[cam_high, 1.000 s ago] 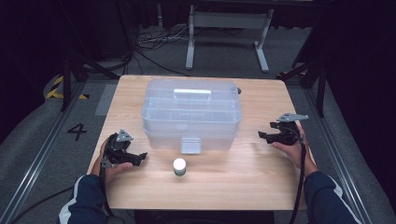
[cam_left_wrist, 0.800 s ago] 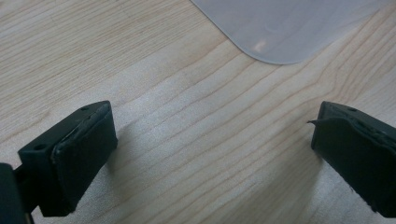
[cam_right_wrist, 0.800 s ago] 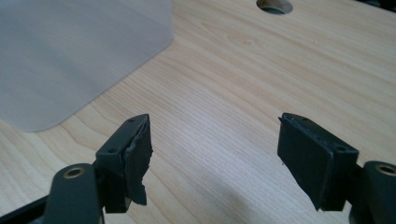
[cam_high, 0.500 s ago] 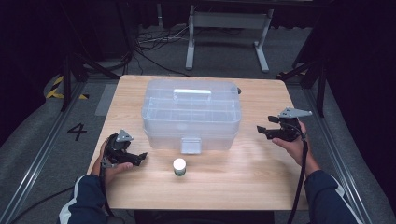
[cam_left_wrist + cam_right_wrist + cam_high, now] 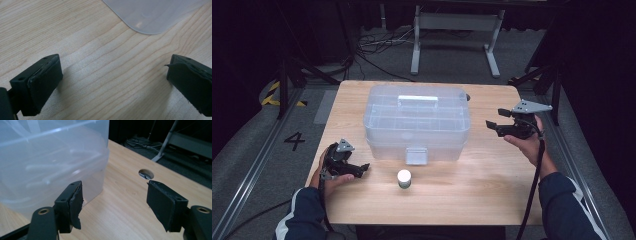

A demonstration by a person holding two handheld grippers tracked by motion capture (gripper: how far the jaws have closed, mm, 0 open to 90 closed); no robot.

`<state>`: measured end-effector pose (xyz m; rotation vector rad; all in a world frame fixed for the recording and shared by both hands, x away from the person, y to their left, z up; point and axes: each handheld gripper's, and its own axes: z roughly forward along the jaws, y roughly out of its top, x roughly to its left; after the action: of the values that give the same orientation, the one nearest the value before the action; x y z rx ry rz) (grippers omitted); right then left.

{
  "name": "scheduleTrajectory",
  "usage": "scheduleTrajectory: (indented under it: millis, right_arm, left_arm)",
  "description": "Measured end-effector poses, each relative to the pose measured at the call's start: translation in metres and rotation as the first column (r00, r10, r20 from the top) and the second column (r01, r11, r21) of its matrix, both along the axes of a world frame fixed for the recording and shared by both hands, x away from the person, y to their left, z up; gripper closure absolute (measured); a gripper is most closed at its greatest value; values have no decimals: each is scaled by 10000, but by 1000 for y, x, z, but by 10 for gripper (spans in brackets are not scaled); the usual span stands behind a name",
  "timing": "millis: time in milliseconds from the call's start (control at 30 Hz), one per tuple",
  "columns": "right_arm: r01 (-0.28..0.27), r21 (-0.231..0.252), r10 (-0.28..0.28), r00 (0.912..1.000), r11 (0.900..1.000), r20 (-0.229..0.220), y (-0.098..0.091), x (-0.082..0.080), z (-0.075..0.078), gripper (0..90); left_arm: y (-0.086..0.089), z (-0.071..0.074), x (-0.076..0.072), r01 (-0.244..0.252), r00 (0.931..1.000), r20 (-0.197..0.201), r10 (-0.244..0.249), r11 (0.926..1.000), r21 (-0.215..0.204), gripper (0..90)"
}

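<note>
One big clear box (image 5: 417,125) sits in the middle of the table (image 5: 492,195), a bit to the far side. Its long side runs left to right. It has a handle (image 5: 417,99) on top and a latch (image 5: 416,155) on the near side. The lid looks shut.

Near the box, just in front of the latch, stands a small white jar (image 5: 404,178). It does not touch the box.

The right gripper (image 5: 493,126) is up in the air at the right end of the box. It points left, at that end. Its jaws have just closed a little, but they are wide apart with nothing between them. In the right gripper view the box (image 5: 50,162) is close, just past the left jaw, and a round hole (image 5: 146,174) in the table is farther off.

The left gripper (image 5: 362,168) rests low by the near left corner of the box. It points right, toward the jar. Its jaws are wide too, with only bare wood between them. A corner of the box (image 5: 155,15) shows just ahead.

I think the right gripper will go for the box first, since it is up and aimed at it. It must move left to reach it. The left one is nearer the jar.
</note>
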<state>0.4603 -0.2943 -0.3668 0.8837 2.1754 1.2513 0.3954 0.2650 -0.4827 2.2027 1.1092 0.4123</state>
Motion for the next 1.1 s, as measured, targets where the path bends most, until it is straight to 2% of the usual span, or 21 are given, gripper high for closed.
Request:
scheduleTrajectory:
  millis: [133, 300, 333, 400, 567, 733, 900, 1100]
  right_arm:
    - [-50, 122, 48, 9999, 9999, 161, 4, 4, 13, 305]
    - [-211, 165, 205, 9993, 9996, 319, 10, 4, 23, 307]
    - [-274, 106, 269, 9984, 9996, 490, 13, 3, 28, 308]
    - [-343, 246, 331, 9983, 9991, 485, 14, 3, 30, 310]
    - [-564, 201, 550, 9964, 9982, 648, 24, 5, 41, 317]
    - [-905, 39, 898, 9926, 9959, 815, 42, 7, 52, 341]
    - [-1463, -65, 1463, 9855, 9892, 855, 67, 8, 62, 363]
    - [-1892, -253, 1906, 9789, 9816, 733, 93, 12, 64, 377]
  left_arm:
    - [0, 0, 0, -26, 10000, 9, 27, 10000, -29, 4]
    - [0, 0, 0, -10, 10000, 5, 10, 10000, -13, 4]
    - [0, 0, 0, -10, 10000, 6, 10, 10000, -10, 4]
    - [0, 0, 0, -25, 10000, 9, 25, 10000, -28, 4]
    - [0, 0, 0, -24, 10000, 7, 24, 10000, -30, 4]
    - [0, 0, 0, -25, 10000, 9, 25, 10000, -30, 4]
    - [0, 0, 0, -9, 10000, 6, 9, 10000, -8, 4]
    - [0, 0, 0, -25, 10000, 11, 25, 10000, -27, 4]
